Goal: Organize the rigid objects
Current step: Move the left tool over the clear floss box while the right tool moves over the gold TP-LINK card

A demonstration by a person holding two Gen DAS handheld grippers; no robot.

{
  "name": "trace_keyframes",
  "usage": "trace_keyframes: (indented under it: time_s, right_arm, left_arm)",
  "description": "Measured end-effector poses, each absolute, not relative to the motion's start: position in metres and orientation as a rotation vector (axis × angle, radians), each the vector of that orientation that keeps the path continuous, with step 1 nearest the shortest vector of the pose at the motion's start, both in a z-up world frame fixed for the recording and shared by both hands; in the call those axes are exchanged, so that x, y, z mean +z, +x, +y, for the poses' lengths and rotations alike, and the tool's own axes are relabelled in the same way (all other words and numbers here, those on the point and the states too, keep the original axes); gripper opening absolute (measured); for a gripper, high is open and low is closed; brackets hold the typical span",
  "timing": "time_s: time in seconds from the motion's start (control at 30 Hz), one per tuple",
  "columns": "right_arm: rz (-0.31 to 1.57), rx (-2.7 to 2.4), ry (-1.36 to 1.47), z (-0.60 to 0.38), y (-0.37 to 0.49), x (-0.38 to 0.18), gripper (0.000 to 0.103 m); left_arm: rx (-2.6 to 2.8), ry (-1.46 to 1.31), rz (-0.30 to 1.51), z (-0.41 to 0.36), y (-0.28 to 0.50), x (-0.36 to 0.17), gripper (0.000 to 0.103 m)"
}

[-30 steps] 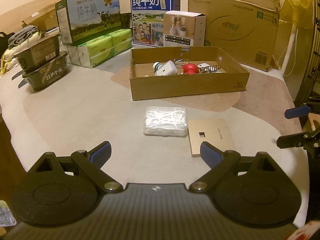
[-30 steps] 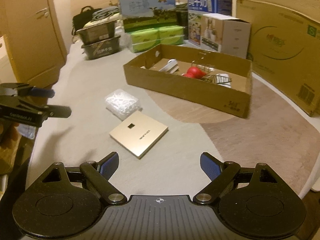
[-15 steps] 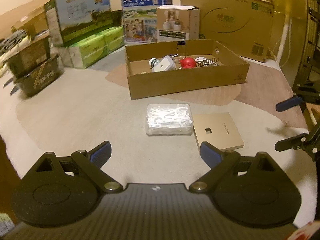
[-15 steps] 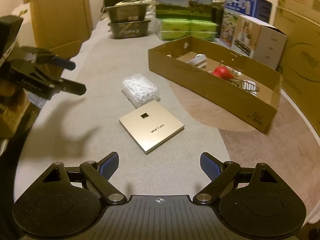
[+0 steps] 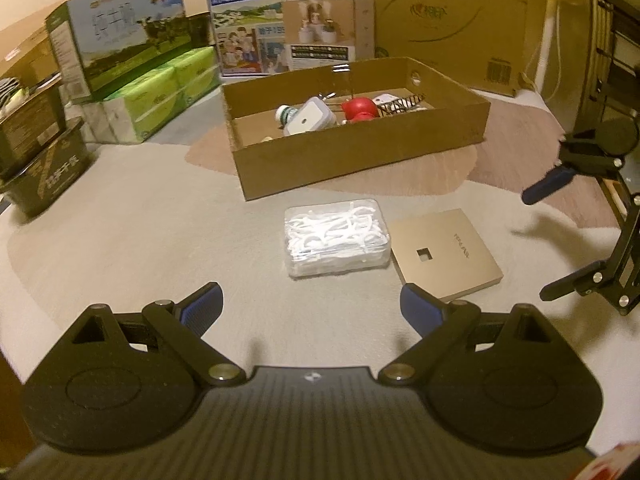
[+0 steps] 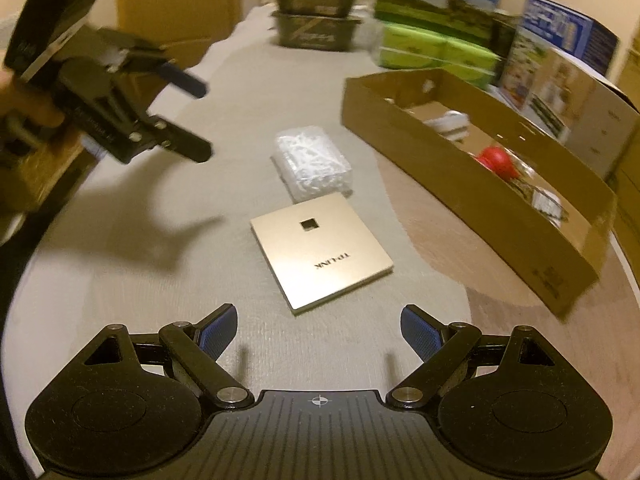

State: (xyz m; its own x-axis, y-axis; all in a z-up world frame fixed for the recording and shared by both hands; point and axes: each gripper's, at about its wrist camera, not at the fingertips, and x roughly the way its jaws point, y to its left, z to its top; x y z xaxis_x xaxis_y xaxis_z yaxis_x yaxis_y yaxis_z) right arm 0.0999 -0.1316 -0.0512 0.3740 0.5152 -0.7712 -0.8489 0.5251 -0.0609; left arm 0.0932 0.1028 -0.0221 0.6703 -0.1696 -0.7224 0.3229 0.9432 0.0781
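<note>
A clear plastic box of white floss picks (image 5: 336, 236) (image 6: 312, 162) lies on the grey mat beside a flat gold TP-Link box (image 5: 444, 254) (image 6: 320, 248). Behind them stands an open cardboard tray (image 5: 360, 156) (image 6: 472, 192) holding a red object (image 5: 359, 109) (image 6: 496, 160), a white device (image 5: 308, 118) and a wire item (image 5: 400, 102). My left gripper (image 5: 312, 308) is open and empty, just short of the floss box; it also shows in the right wrist view (image 6: 202, 120). My right gripper (image 6: 318, 330) is open and empty, just short of the gold box; it also shows in the left wrist view (image 5: 554, 240).
Milk cartons (image 5: 120, 28), green tissue packs (image 5: 160, 88), dark boxes (image 5: 40, 168) and large cardboard cartons (image 5: 440, 20) line the back and left of the mat. A wooden door (image 6: 172, 4) is at far left in the right wrist view.
Both grippers have moved forward and closer to the floss box and the gold box. The right gripper has swung left toward the gold box. Both stay open.
</note>
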Motion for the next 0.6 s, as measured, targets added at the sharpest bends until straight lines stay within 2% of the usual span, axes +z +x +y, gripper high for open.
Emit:
trace_keyframes:
  time_s: [0.6]
  right_arm:
    - [0.755,1.085,-0.679,-0.087,0.151,-0.08,0.089]
  left_arm:
    - [-0.415,0.313,0.808,0.102,0.125,-0.041,0.094]
